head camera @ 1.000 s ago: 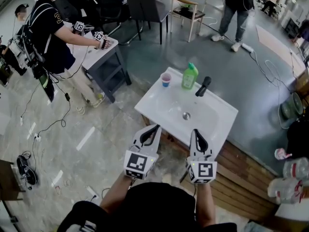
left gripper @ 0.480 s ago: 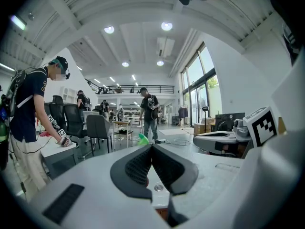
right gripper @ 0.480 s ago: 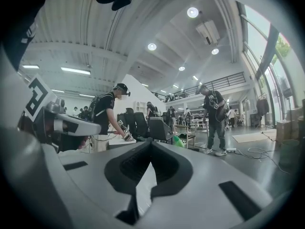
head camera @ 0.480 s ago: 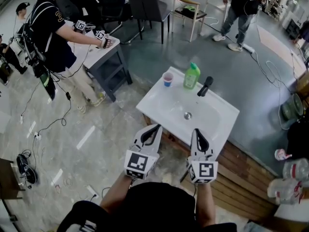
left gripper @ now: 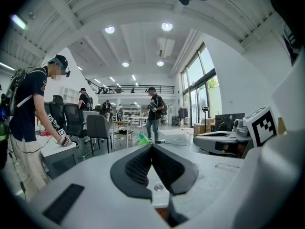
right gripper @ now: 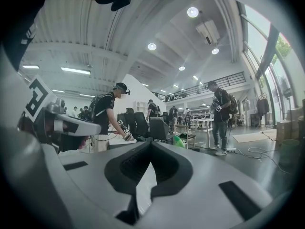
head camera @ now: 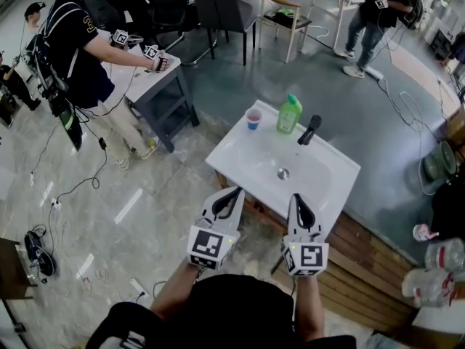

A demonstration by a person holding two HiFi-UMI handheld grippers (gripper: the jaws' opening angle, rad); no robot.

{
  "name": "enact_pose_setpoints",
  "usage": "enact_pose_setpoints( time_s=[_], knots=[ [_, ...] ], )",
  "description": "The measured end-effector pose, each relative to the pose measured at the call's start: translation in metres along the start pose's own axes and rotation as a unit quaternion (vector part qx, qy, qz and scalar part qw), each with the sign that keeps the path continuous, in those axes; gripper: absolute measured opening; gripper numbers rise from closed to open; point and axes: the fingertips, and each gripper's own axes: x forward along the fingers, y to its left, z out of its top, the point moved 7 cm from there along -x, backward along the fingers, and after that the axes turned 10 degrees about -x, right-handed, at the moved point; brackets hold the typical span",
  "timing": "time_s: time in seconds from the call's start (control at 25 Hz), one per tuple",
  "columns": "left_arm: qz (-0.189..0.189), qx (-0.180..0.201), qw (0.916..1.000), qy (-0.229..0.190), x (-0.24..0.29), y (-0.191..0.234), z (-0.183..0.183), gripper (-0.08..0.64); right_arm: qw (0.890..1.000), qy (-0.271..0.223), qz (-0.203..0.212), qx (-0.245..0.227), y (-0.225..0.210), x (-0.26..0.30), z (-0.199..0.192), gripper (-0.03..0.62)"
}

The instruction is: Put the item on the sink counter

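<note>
left gripper (head camera: 232,193): fingers (left gripper: 133,168) clenched, empty | right gripper (head camera: 296,198): same | green bottle (left gripper: 142,138): mostly hidden behind fingers

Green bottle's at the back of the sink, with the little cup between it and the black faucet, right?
No. The head view shows the green bottle at the back of the sink, itself standing between the little cup and the black faucet.

The green bottle (left gripper: 142,139) shows only its top above the left hand-held gripper (left gripper: 152,147).
</note>
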Motion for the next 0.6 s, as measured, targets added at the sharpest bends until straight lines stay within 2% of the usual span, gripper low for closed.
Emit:
enact_pose_setpoints(
  time_s=[0.6],
  knots=[
    [0.001, -0.001, 1.0000, 0.000, -0.0049, 0.0016, 0.0006, 0.002, 1.000, 0.000, 0.003, 0.000, 0.0045, -0.0007, 0.0007, -0.002]
  ],
)
